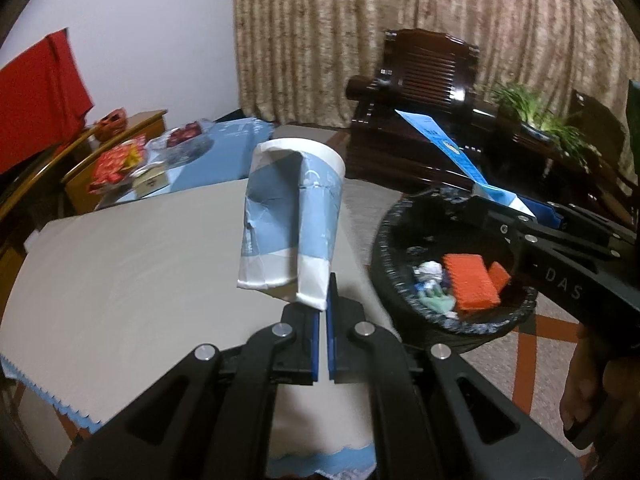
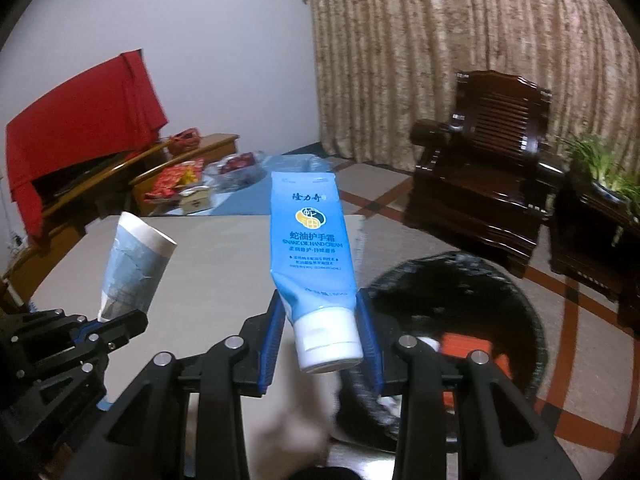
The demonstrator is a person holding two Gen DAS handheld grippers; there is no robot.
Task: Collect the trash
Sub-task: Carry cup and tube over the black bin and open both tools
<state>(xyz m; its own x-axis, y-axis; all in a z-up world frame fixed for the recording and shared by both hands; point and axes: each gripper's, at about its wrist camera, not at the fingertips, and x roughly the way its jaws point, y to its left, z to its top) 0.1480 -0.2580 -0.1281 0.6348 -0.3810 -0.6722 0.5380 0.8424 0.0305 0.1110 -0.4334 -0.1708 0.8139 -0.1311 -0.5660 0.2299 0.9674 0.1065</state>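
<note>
My left gripper (image 1: 323, 312) is shut on the bottom edge of a crushed blue-and-white paper cup (image 1: 292, 220) and holds it upright above the grey table (image 1: 120, 264). The cup also shows in the right wrist view (image 2: 136, 268), with the left gripper (image 2: 116, 320) below it. My right gripper (image 2: 322, 320) is shut on a blue hand cream tube (image 2: 312, 248) near its white cap. In the left wrist view the tube (image 1: 452, 152) and right gripper (image 1: 536, 216) hang over the black-lined trash bin (image 1: 388, 240), which holds orange sponges (image 1: 472, 280) and crumpled wrappers.
The bin (image 2: 536, 328) stands on the tiled floor right of the table. A dark wooden armchair (image 2: 480, 184) and a potted plant (image 2: 604, 168) stand behind it. A side table with red packets (image 1: 116, 164) and a red cloth (image 1: 36, 92) are at the far left.
</note>
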